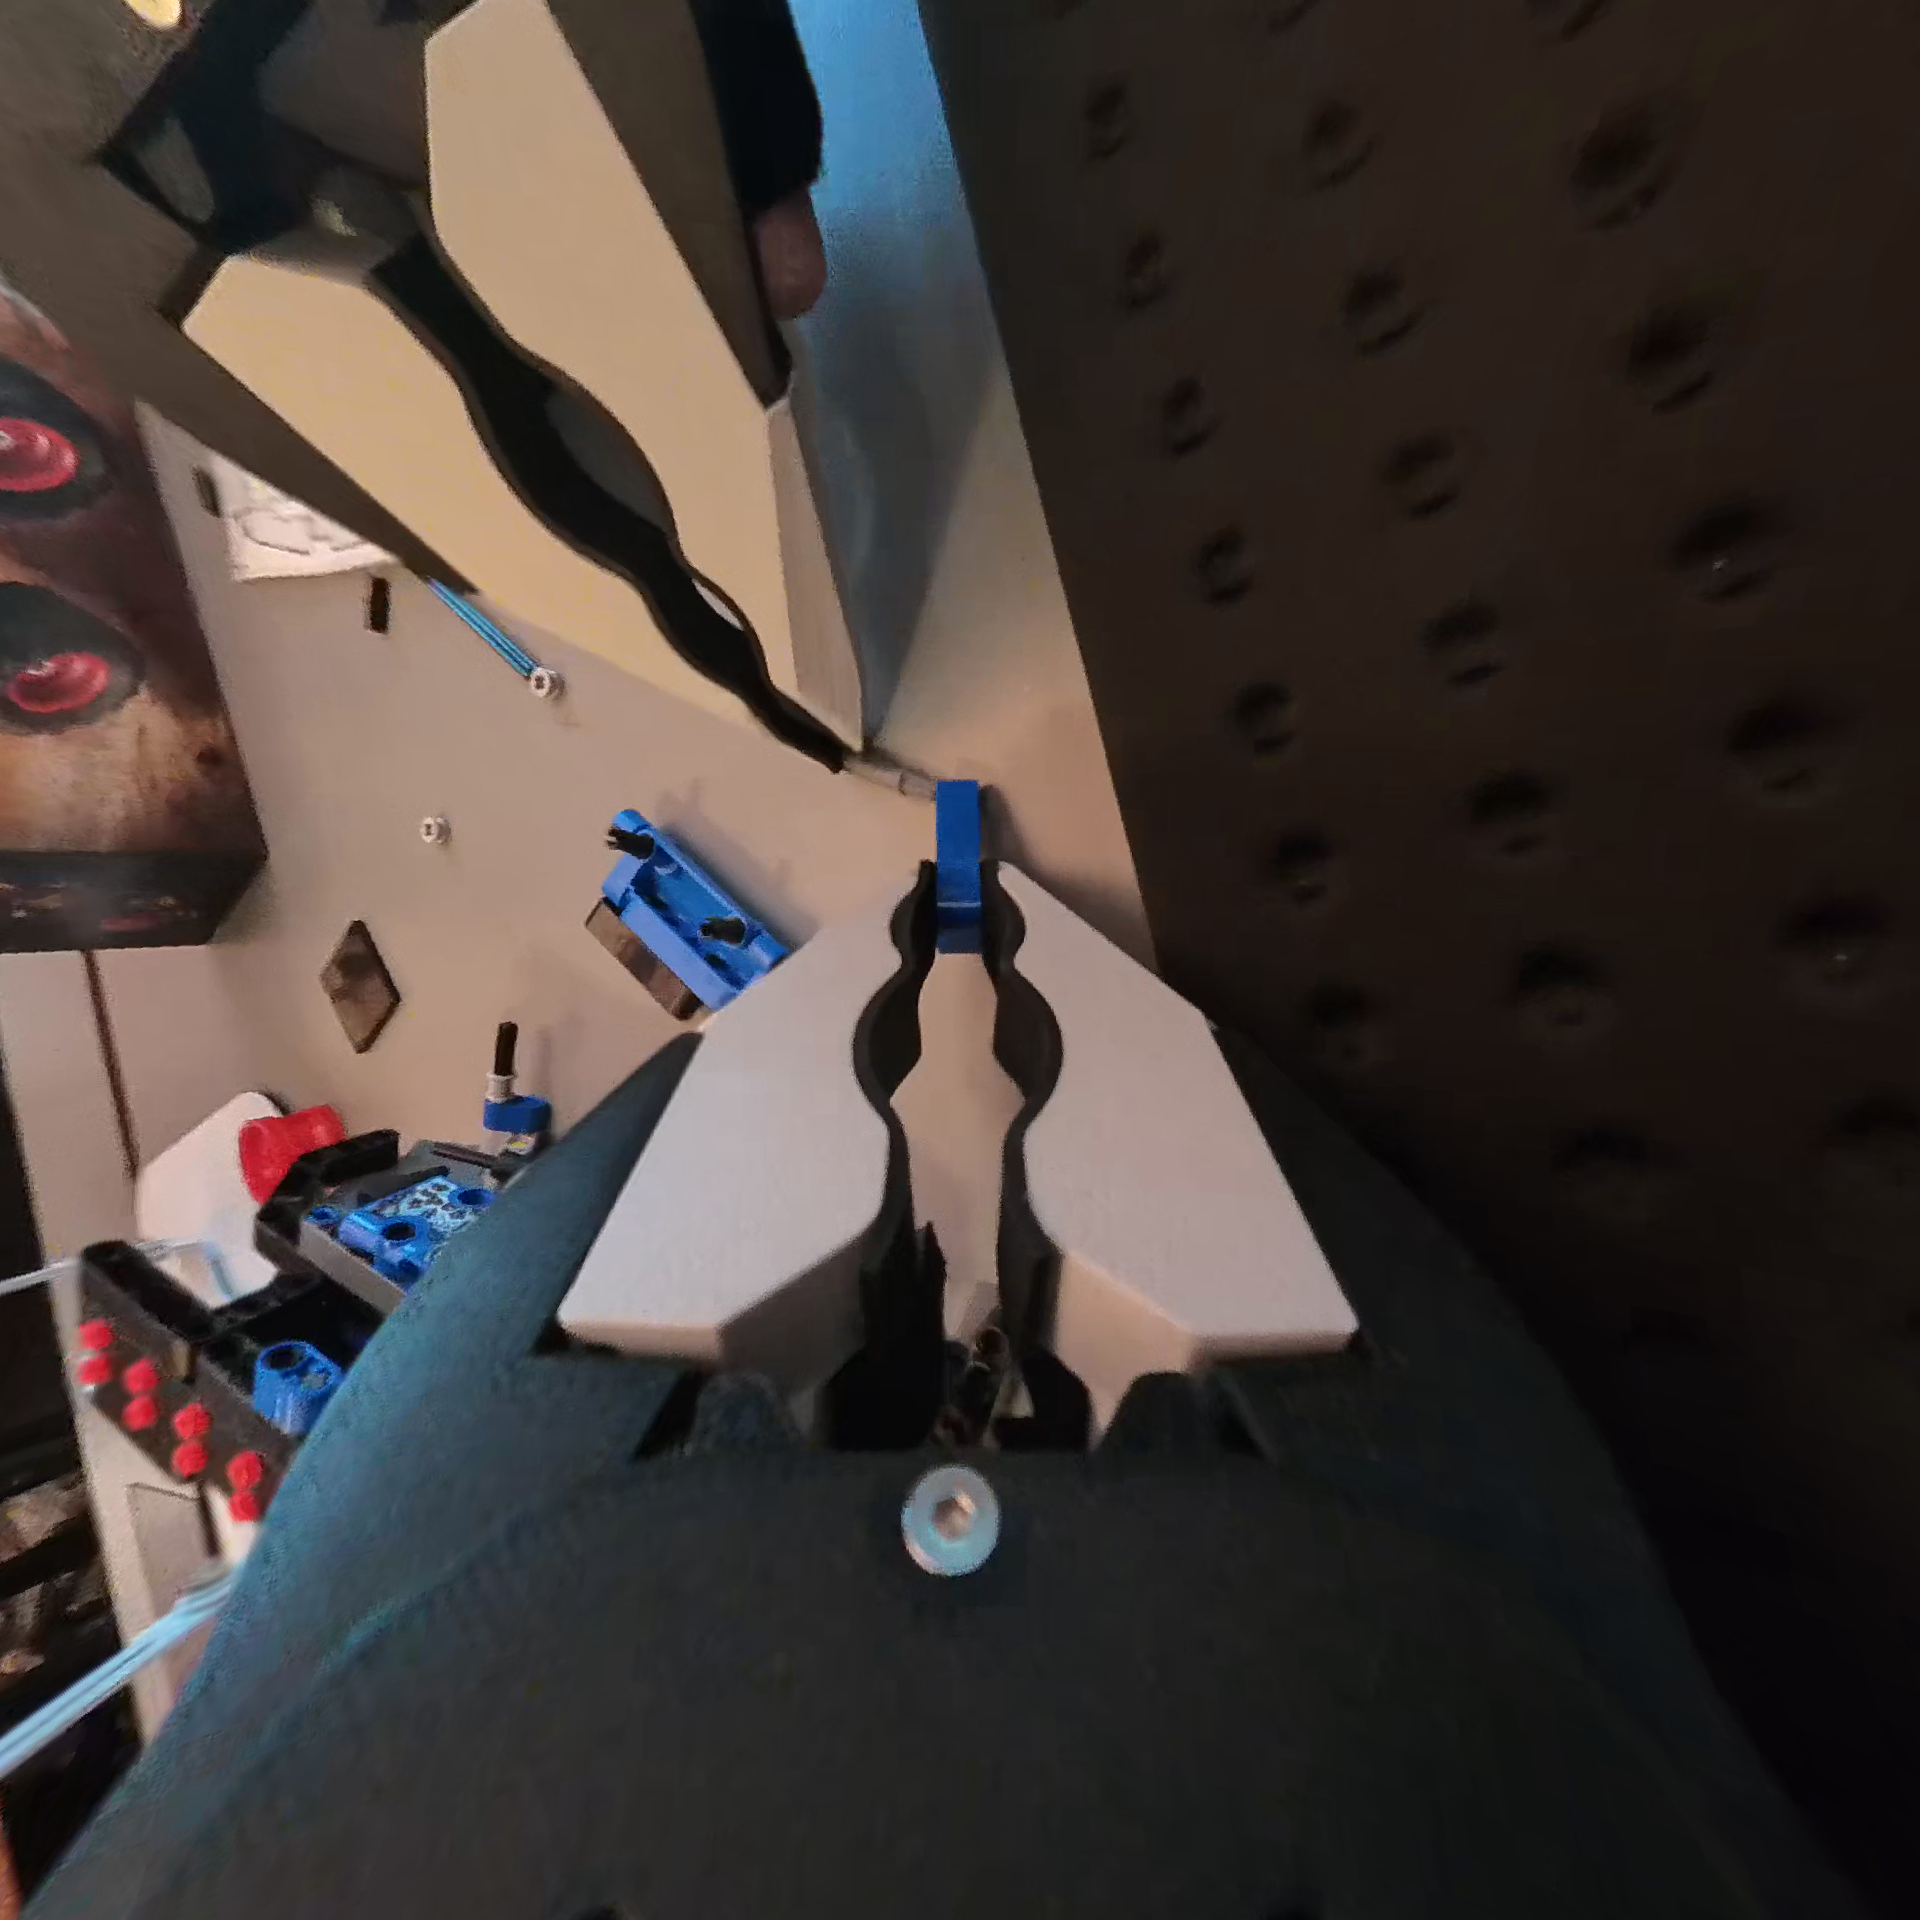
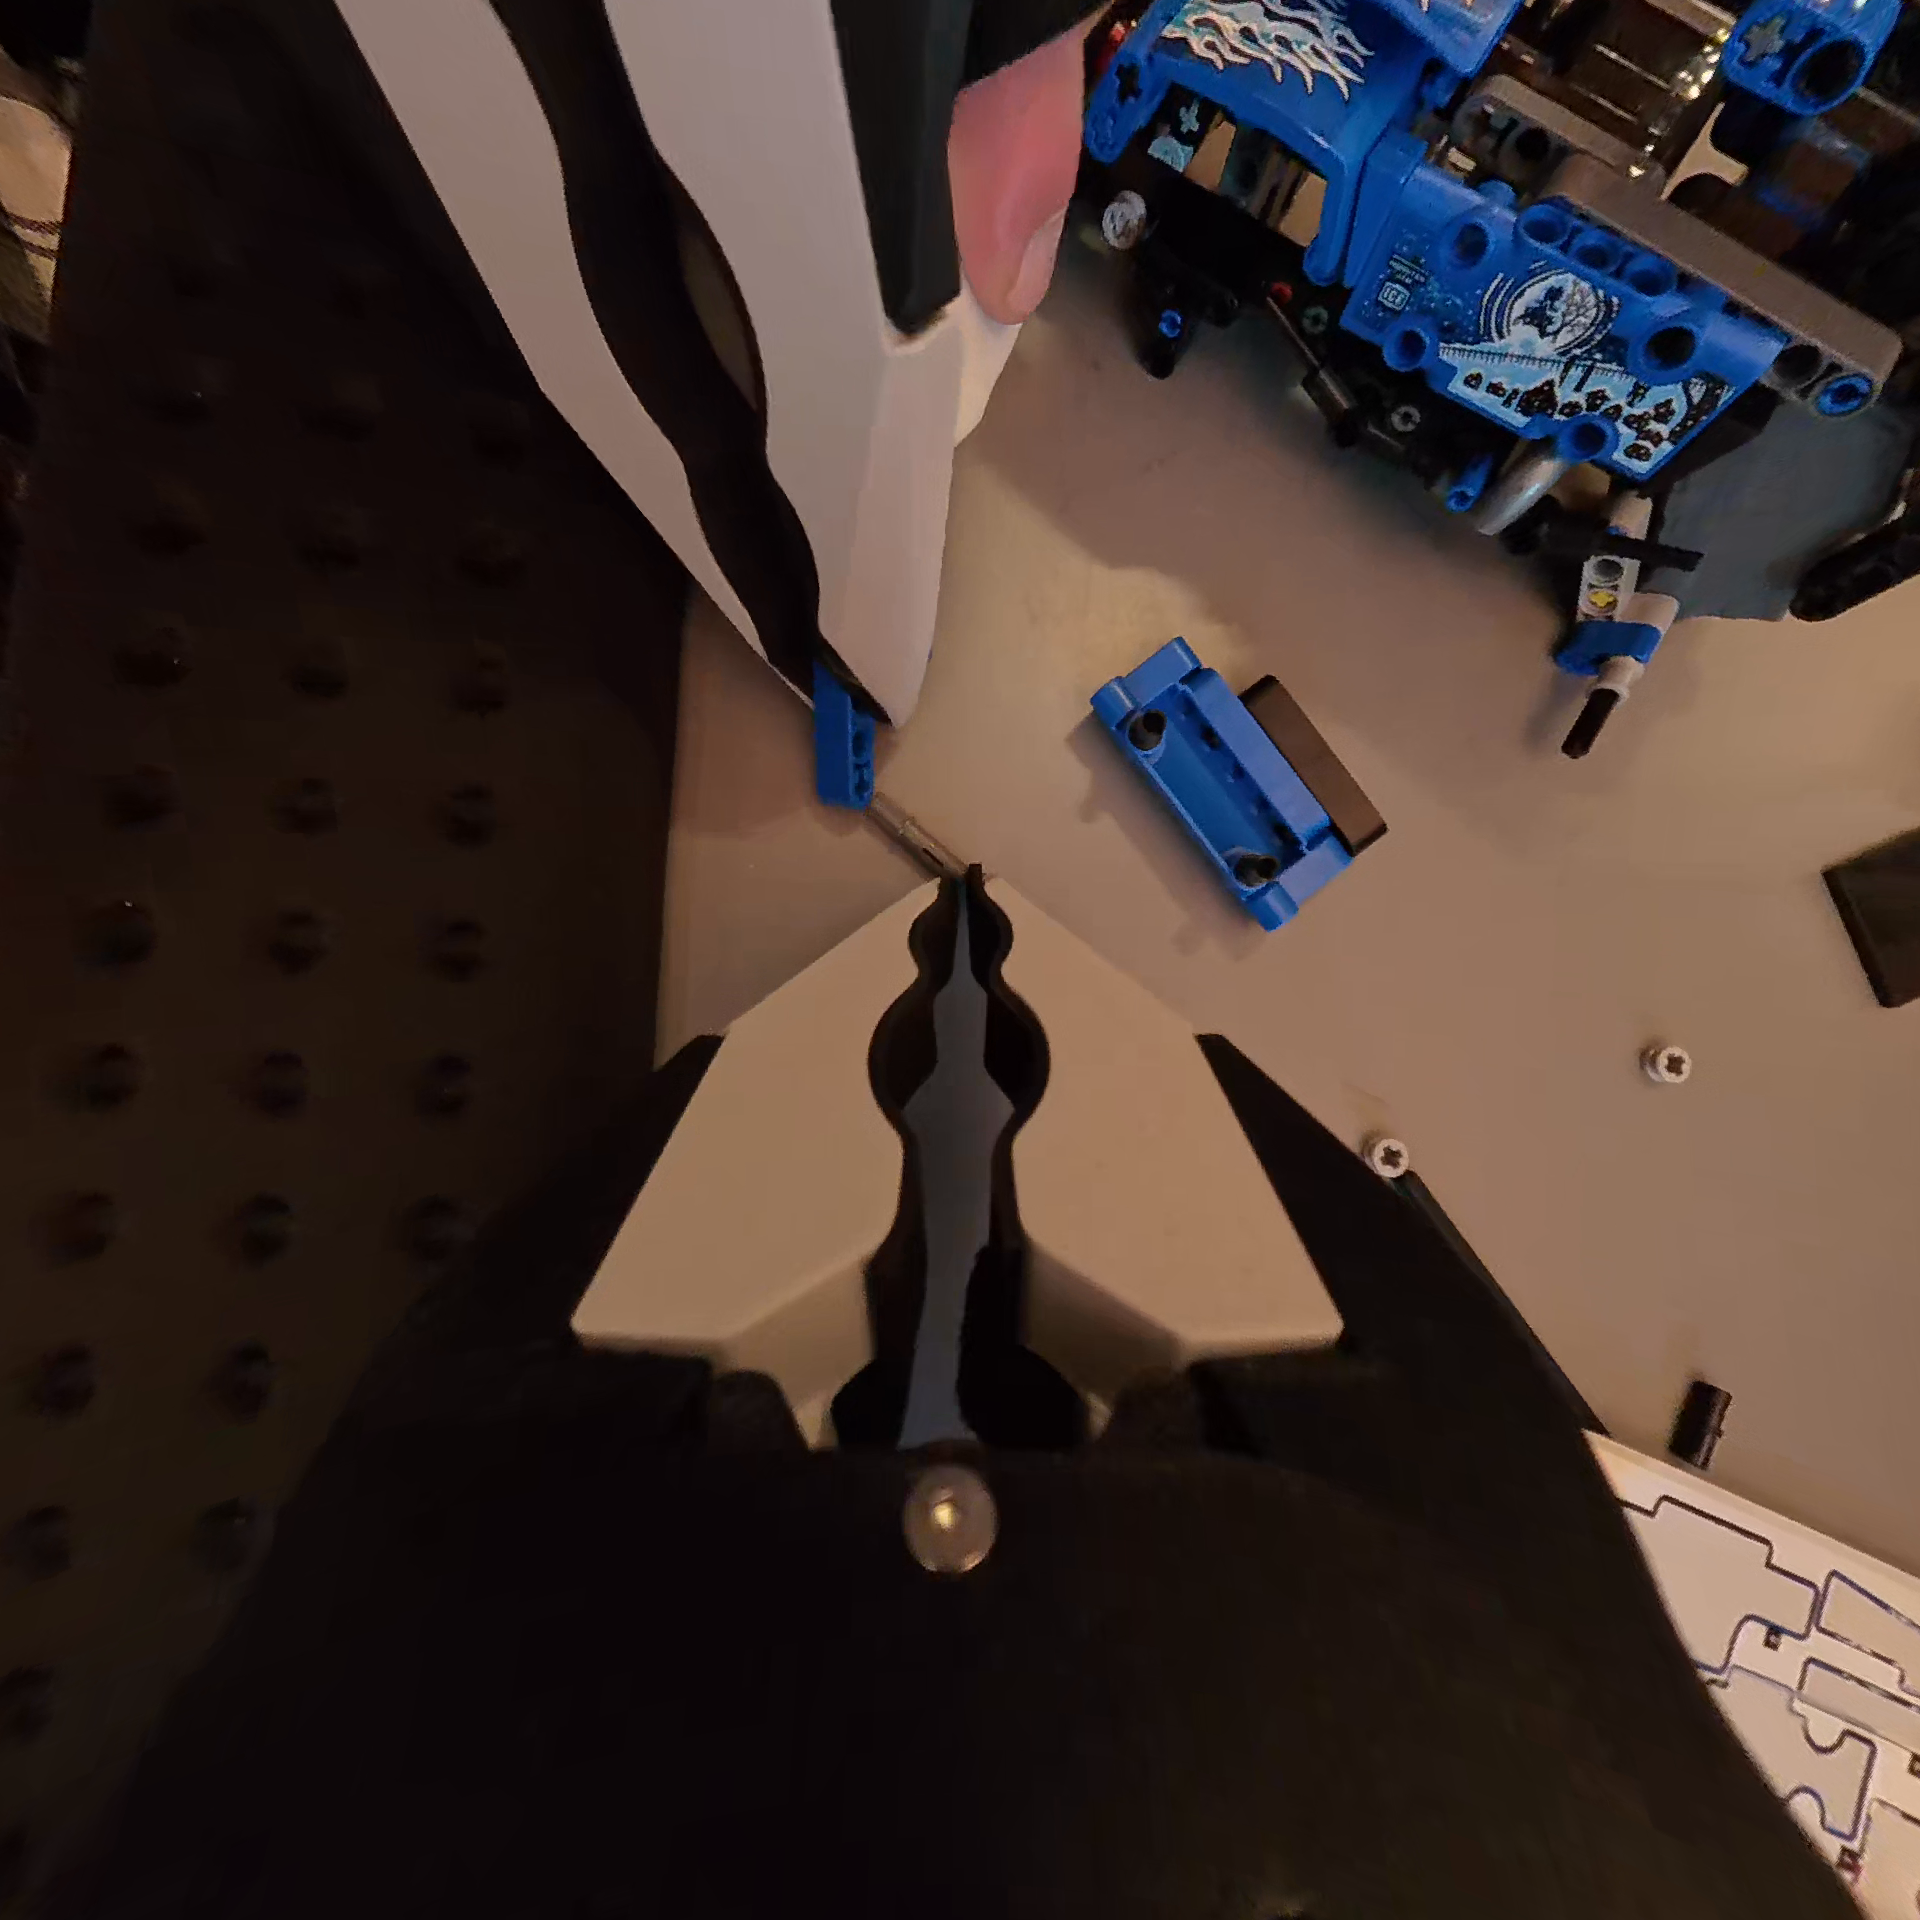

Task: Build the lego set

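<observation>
Lego's small blue piece (image 1: 957, 868) sits pinched in the left tool (image 1: 957, 914), the right tool (image 2: 961, 894) clamped on a thin grey axle (image 2: 914, 836).

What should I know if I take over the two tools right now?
Left tool: shut on a small blue piece, held at its tips.
Right tool: shut on a thin grey pin; the pin's far end meets the small blue piece, so the two tools are tip to tip above the table.
On the table: a blue frame piece with a black block beside it, the half-built blue model farther off, a few loose small parts, and a printed sheet near the edge.
Done: both parts picked up and lined up.
Left: seat the pin if it is not in yet, then add it to the model.
</observation>
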`<state>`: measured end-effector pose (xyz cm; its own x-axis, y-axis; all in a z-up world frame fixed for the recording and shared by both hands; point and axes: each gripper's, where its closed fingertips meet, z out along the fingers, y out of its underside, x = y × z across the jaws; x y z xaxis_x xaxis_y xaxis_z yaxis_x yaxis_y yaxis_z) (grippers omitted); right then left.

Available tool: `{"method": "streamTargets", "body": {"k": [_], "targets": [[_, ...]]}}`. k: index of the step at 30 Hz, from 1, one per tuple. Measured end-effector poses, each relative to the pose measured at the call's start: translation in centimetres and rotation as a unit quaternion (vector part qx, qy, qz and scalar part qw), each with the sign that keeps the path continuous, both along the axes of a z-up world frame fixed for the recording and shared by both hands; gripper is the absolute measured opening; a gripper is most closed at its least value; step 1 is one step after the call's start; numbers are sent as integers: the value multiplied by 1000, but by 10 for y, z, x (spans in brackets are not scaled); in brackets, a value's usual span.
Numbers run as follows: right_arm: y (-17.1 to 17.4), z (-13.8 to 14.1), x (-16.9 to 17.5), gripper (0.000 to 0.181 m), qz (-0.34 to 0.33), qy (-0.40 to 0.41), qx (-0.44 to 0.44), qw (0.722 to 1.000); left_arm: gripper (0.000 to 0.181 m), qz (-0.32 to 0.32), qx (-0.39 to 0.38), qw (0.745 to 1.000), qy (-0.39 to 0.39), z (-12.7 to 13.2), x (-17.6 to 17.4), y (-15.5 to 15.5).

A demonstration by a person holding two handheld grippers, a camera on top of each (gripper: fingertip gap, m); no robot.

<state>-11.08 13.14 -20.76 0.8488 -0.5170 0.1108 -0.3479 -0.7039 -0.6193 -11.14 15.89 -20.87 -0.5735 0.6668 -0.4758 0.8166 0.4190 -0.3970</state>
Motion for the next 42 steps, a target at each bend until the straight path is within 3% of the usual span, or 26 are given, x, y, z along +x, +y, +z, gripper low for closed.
{"method": "streamTargets", "body": {"k": [8, 19, 42], "targets": [[3, 0, 1, 0, 6, -6, 12, 1000, 6, 34, 93, 992, 73, -2, -1, 3], [9, 3, 3, 9, 37, -23, -4, 999, 7, 49, 117, 984, 123, -2, -8, 4], [18, 2, 12, 0, 83, -27, 3, 996, 7, 141, 173, 945, 239, 0, -6, 10]]}}
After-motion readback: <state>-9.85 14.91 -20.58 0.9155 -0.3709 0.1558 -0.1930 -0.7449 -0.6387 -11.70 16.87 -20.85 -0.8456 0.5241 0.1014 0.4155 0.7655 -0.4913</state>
